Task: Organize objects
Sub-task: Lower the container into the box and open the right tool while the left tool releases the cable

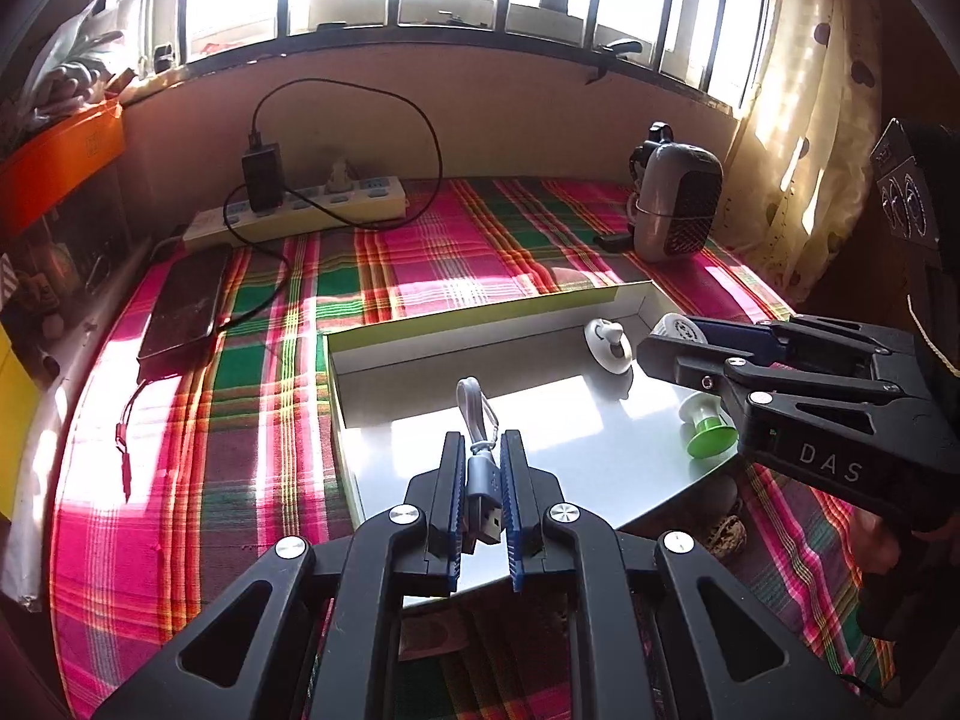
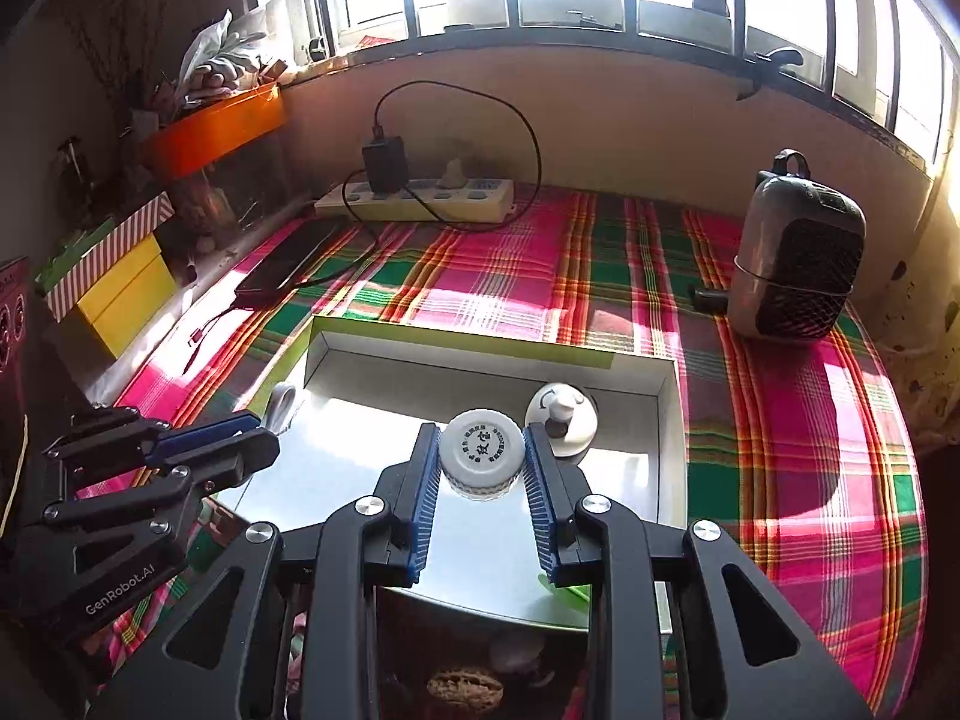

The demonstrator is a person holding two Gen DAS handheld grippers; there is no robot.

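My left gripper [image 1: 483,441] is shut on a grey USB cable [image 1: 480,468] and holds it over the open white box [image 1: 480,324], near its front left. My right gripper [image 2: 480,435] is shut on a white round bottle cap [image 2: 480,450] with printed characters, above the box's [image 2: 486,369] right part. It also shows in the left wrist view [image 1: 666,342] at the right, with the cap [image 1: 681,327] at its tips. A white knob-shaped piece [image 1: 609,345] [image 2: 564,420] and a green and white spool [image 1: 708,426] lie in the box.
A plaid cloth [image 1: 456,234] covers the table. A power strip [image 1: 300,210] with a black charger and cable sits at the back, a dark phone [image 1: 183,306] at the left, a grey heater [image 1: 675,204] at the back right. A walnut [image 2: 465,690] lies below the box front.
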